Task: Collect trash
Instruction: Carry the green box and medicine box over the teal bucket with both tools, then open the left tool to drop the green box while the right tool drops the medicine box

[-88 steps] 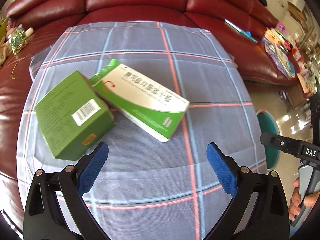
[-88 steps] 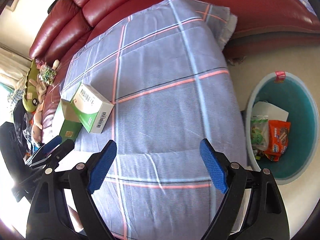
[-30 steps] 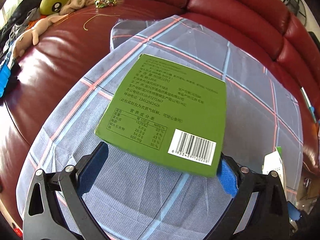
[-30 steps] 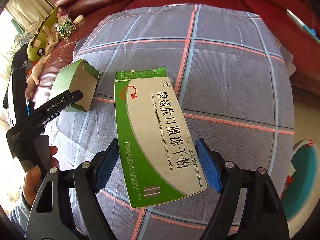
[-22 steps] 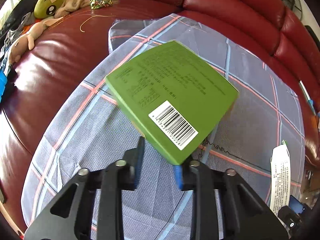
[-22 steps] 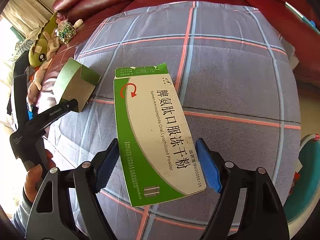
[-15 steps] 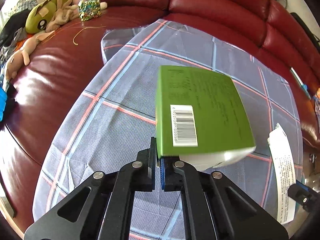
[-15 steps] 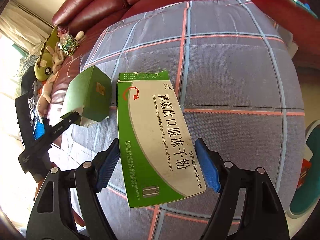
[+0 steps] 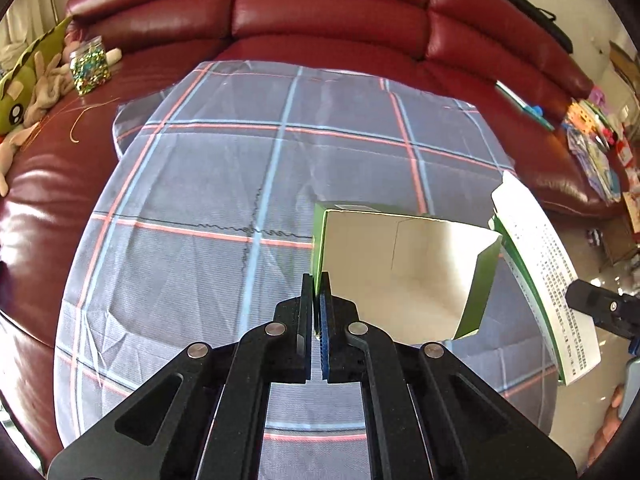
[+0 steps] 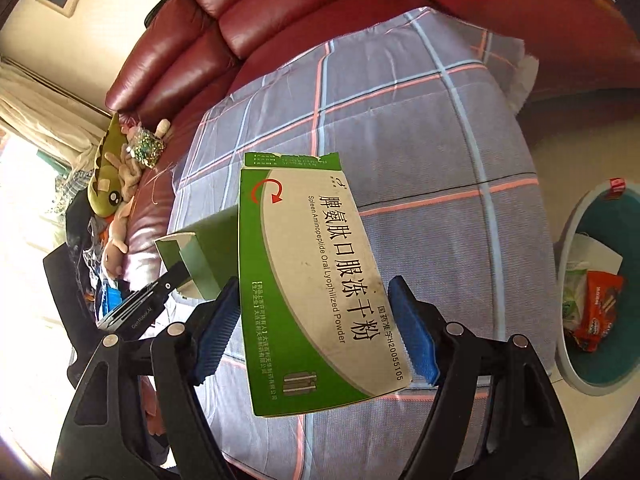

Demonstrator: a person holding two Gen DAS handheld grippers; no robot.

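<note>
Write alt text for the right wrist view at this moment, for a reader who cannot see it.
The right tool grips a green and white medicine box by its long sides, above a plaid cloth spread over a red leather sofa. At the left, the left tool holds an open green box; at the right edge stands a teal bin with wrappers in it.

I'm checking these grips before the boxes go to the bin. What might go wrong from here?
The left gripper pinches only one thin wall of the open green box, so that box may swing or slip out. The two boxes sit close together; the white and green box in the right gripper may bump the other. The bin already holds wrappers.
</note>
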